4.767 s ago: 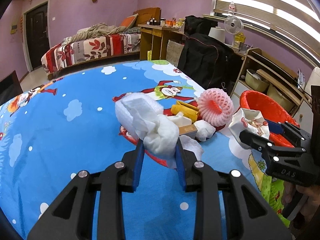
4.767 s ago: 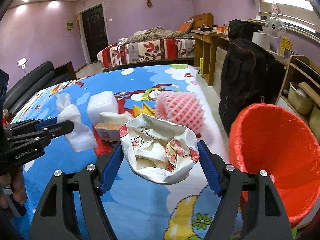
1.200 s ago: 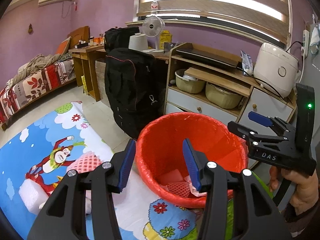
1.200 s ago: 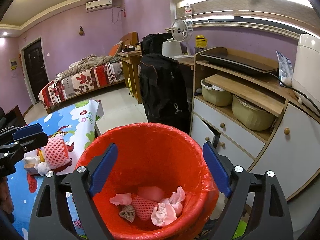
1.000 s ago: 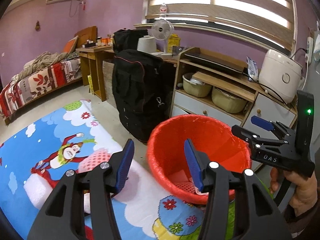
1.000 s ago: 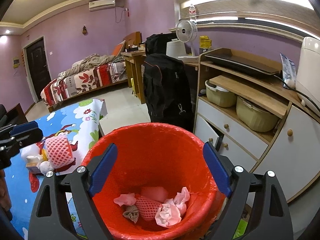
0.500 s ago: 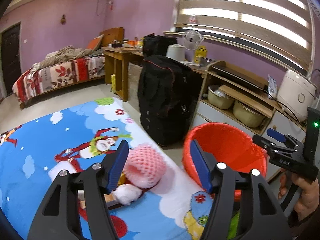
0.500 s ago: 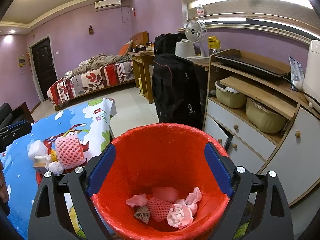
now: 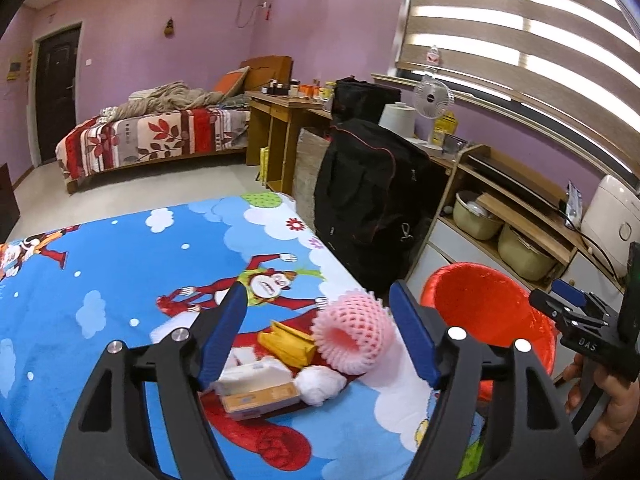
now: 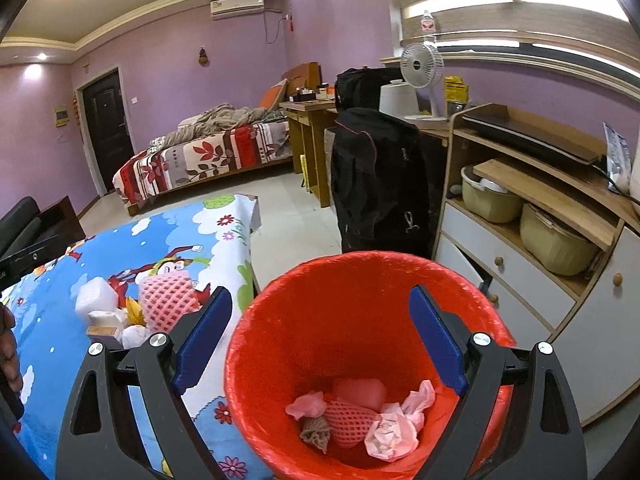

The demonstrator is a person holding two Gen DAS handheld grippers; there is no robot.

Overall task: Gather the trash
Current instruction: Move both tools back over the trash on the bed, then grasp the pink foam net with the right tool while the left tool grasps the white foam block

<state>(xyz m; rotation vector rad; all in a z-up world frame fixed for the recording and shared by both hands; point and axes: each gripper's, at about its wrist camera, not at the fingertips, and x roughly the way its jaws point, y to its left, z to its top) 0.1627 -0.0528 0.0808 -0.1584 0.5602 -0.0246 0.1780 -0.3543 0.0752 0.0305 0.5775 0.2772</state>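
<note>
My left gripper (image 9: 316, 328) is open and empty above a pile of trash on the blue cartoon tablecloth (image 9: 100, 272): a pink foam fruit net (image 9: 352, 340), a yellow wrapper (image 9: 286, 342), a tissue pack (image 9: 256, 386) and a white crumpled wad (image 9: 320, 384). My right gripper (image 10: 320, 340) is open and empty over the red-lined trash bin (image 10: 280, 300), which holds crumpled paper, a pink net and other scraps (image 10: 360, 420). The bin (image 9: 480, 304) also shows beside the table in the left wrist view, with the right gripper (image 9: 576, 320) over it.
A black bag (image 9: 368, 192) stands on the floor past the table's edge. A wooden cabinet with pots (image 10: 540, 216) is right of the bin. A bed (image 9: 152, 136) and desk (image 9: 280, 120) are at the back. White foam (image 10: 94, 294) lies on the table.
Both grippers dropped their trash into the bin and opened. My left gripper has since swung back from the bin to above the pile on the table. The right stays over the bin.
</note>
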